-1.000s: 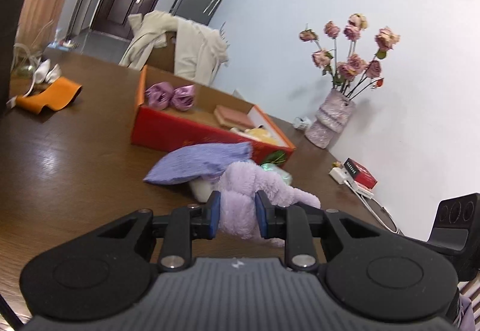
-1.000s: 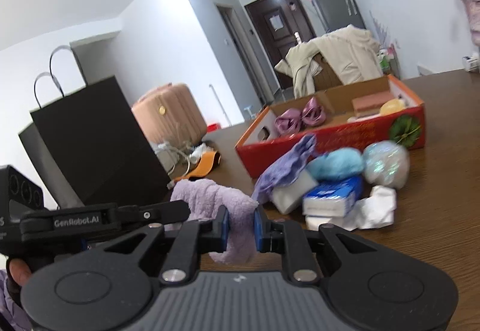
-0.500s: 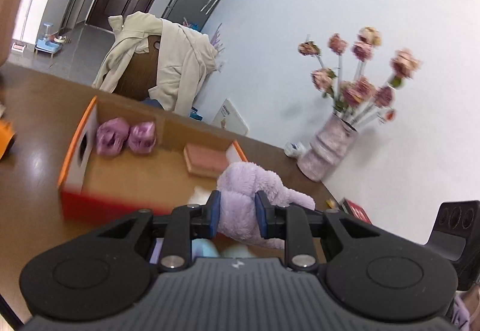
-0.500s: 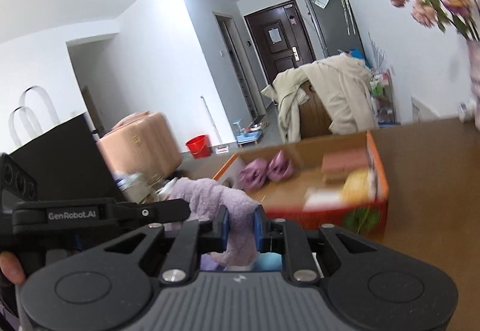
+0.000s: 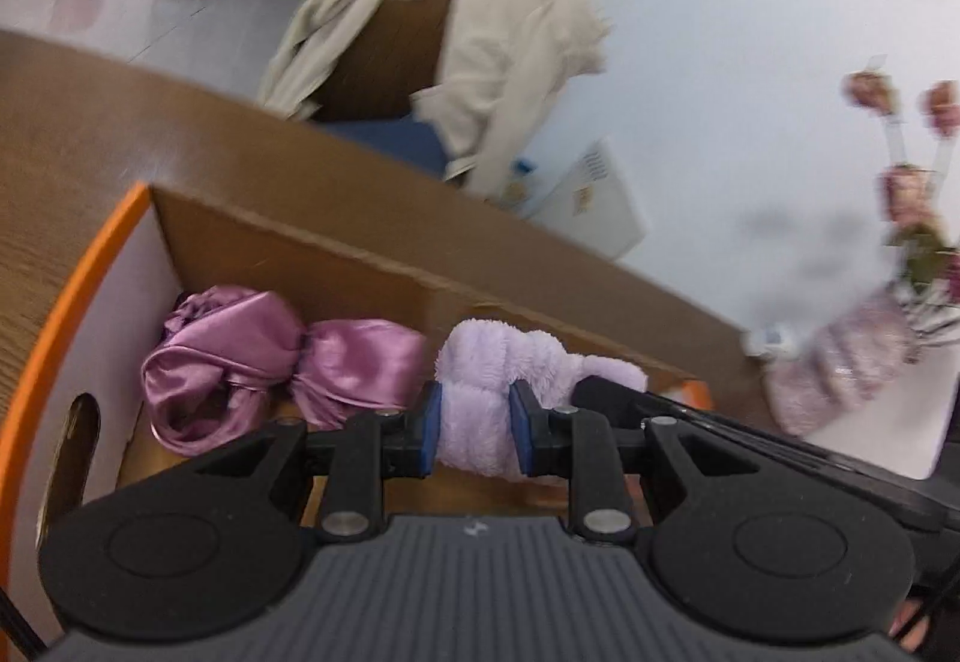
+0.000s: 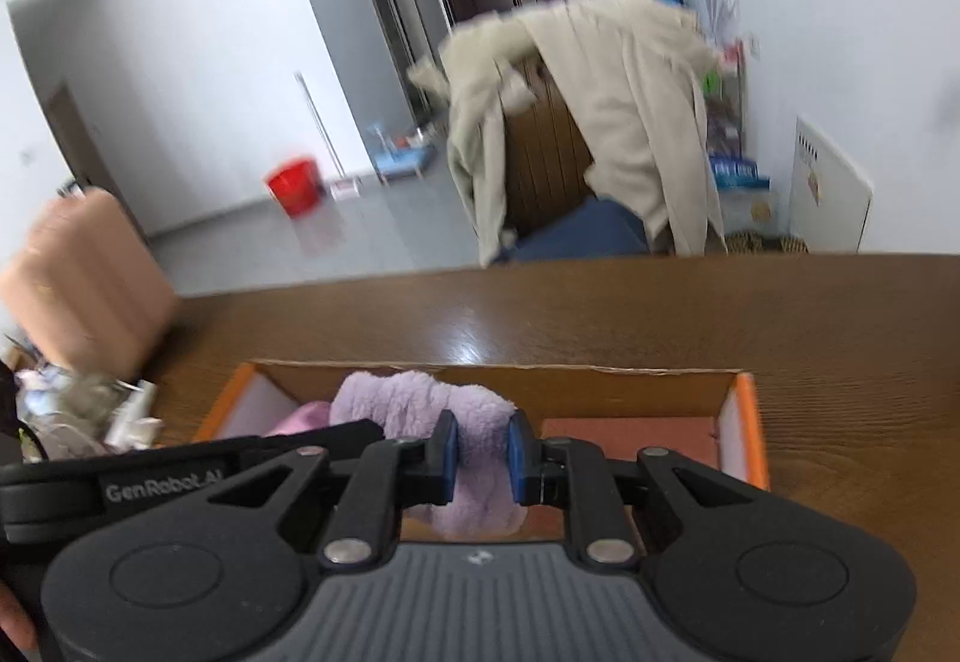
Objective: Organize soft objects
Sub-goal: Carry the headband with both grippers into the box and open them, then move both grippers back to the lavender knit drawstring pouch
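Observation:
Both grippers hold one fluffy lilac cloth point(image 5: 504, 362) over the open cardboard box point(image 5: 336, 248) with orange edges. My left gripper point(image 5: 474, 425) is shut on one end of it. My right gripper point(image 6: 480, 455) is shut on the other end point(image 6: 420, 398). Two shiny purple satin bundles point(image 5: 270, 362) lie in the box's left part, just left of the cloth. A flat pink-brown pad point(image 6: 630, 437) lies in the box's right part in the right wrist view. The right gripper's tip point(image 5: 606, 395) shows beside the cloth in the left wrist view.
The box stands on a brown wooden table point(image 6: 540, 308). A chair draped with a beige coat point(image 6: 600, 122) stands behind the table. A vase of dried roses point(image 5: 852, 362) stands at the right. A peach suitcase point(image 6: 84, 272) and clutter lie at the left.
Both grippers carried the lilac cloth forward and up from the pile in front of the box to above the box's inside. The view now looks down into the box.

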`<state>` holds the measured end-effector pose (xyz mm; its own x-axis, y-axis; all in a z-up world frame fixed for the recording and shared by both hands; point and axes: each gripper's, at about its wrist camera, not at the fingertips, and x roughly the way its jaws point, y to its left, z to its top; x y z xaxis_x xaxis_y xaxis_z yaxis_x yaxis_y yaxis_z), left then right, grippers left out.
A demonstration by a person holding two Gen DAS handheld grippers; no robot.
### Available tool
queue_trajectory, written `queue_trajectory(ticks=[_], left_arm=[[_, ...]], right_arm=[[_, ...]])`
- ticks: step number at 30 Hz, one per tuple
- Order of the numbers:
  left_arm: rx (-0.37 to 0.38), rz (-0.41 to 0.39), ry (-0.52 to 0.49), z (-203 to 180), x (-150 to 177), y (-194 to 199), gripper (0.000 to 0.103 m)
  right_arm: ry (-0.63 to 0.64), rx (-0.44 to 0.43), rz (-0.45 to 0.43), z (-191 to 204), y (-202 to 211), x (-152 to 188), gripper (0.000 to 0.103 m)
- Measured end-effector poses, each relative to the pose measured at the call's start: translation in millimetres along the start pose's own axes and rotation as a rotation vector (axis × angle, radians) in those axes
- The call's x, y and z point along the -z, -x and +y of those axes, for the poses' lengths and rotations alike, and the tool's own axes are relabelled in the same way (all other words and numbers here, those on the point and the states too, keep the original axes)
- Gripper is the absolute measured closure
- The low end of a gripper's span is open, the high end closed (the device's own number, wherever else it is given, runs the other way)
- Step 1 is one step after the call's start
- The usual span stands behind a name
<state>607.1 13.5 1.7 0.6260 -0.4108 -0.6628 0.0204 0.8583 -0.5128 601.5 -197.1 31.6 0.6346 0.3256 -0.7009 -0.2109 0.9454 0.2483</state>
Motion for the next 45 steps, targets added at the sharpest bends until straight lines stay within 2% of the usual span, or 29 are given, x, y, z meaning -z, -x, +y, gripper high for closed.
queue_trajectory(ticks=[4, 8, 12, 15, 16, 17, 18, 20, 22, 25, 27, 30, 34, 36, 40, 42, 45], left_arm=[[-0.064, 0.031, -0.010, 12.0, 4.1, -21.8, 0.079], [-0.045, 0.028, 0.011, 20.5, 4.2, -28.2, 0.074], [-0.053, 0.008, -0.030, 13.4, 4.0, -20.7, 0.071], [-0.059, -0.016, -0.036, 7.9, 3.2, -2.3, 0.064], [-0.059, -0.026, -0.040, 5.0, 2.5, 5.6, 0.059], [-0.059, -0.040, -0.052, 2.4, 3.0, 15.1, 0.054], [-0.058, -0.054, -0.068, -0.7, 3.5, 25.7, 0.053], [-0.054, -0.071, -0.107, -7.5, 4.9, 48.2, 0.053], [-0.059, -0.093, -0.142, -12.8, 7.4, 74.4, 0.052], [-0.078, -0.137, -0.194, -20.8, 12.1, 117.6, 0.050], [-0.094, -0.175, -0.234, -24.6, 17.0, 149.9, 0.043], [-0.123, -0.227, -0.291, -30.6, 25.3, 194.8, 0.039], [-0.138, -0.277, -0.319, -35.7, 39.8, 245.6, 0.032], [-0.142, -0.290, -0.324, -37.0, 47.8, 263.5, 0.031], [-0.164, -0.328, -0.351, -39.5, 73.1, 292.2, 0.031], [-0.163, -0.367, -0.371, -37.1, 96.4, 307.7, 0.027], [-0.162, -0.430, -0.429, -25.9, 145.1, 330.9, 0.023]], right_arm=[[0.003, 0.002, 0.065, 1.2, -43.6, 4.2, 0.087], [0.020, 0.023, 0.083, -3.0, -65.1, 12.0, 0.083], [-0.011, 0.021, 0.080, -8.0, -67.0, 12.4, 0.083], [-0.002, 0.014, 0.069, -5.8, -59.3, 7.9, 0.079], [0.003, 0.007, 0.062, -4.2, -53.5, 6.6, 0.076], [0.007, 0.002, 0.053, -3.3, -47.0, 5.2, 0.071], [0.008, -0.005, 0.041, -2.1, -38.9, 4.1, 0.069], [0.018, -0.004, 0.015, 2.4, -19.6, 2.4, 0.056], [0.056, 0.032, -0.022, 9.8, 5.7, 1.6, 0.049], [0.087, 0.040, -0.058, 15.1, 44.8, -2.5, 0.048], [0.098, 0.038, -0.088, 18.9, 77.4, -2.9, 0.045], [0.123, 0.050, -0.134, 25.6, 127.9, 2.5, 0.036], [0.158, 0.063, -0.185, 32.5, 190.0, 14.9, 0.031], [0.167, 0.068, -0.207, 36.6, 214.9, 23.3, 0.028], [0.176, 0.075, -0.238, 43.5, 250.7, 44.1, 0.024], [0.179, 0.072, -0.259, 46.4, 266.5, 60.6, 0.024], [0.191, 0.057, -0.323, 47.3, 291.8, 103.5, 0.018]])
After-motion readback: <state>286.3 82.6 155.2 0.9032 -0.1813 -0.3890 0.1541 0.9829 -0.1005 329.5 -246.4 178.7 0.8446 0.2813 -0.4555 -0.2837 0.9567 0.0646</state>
